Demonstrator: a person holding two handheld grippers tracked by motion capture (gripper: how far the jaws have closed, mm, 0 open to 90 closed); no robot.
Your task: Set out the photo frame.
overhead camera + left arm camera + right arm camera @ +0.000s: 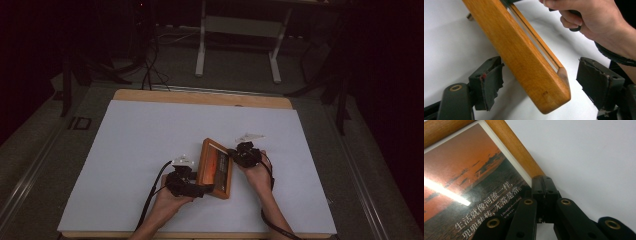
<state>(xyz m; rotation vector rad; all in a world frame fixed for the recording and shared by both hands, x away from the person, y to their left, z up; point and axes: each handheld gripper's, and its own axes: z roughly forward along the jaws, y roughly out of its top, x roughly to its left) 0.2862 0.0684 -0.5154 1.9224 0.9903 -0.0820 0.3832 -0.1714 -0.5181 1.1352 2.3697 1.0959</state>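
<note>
Right gripper (544, 192) clamped frame (521, 157) edge; left gripper (541, 85) open, straddling frame corner. Judged mid-handover; next: close left.

You're at a lab-style recording bench — dim room, lit mainly over the work area. White sheet (150, 150) covers a wooden tabletop (200, 96). Grey carpeted floor (235, 70) beyond it, with loose cables (150, 65) trailing across, dark stand legs (75, 75) at the left, and a white desk frame (240, 30) behind — nothing domestic.
</note>
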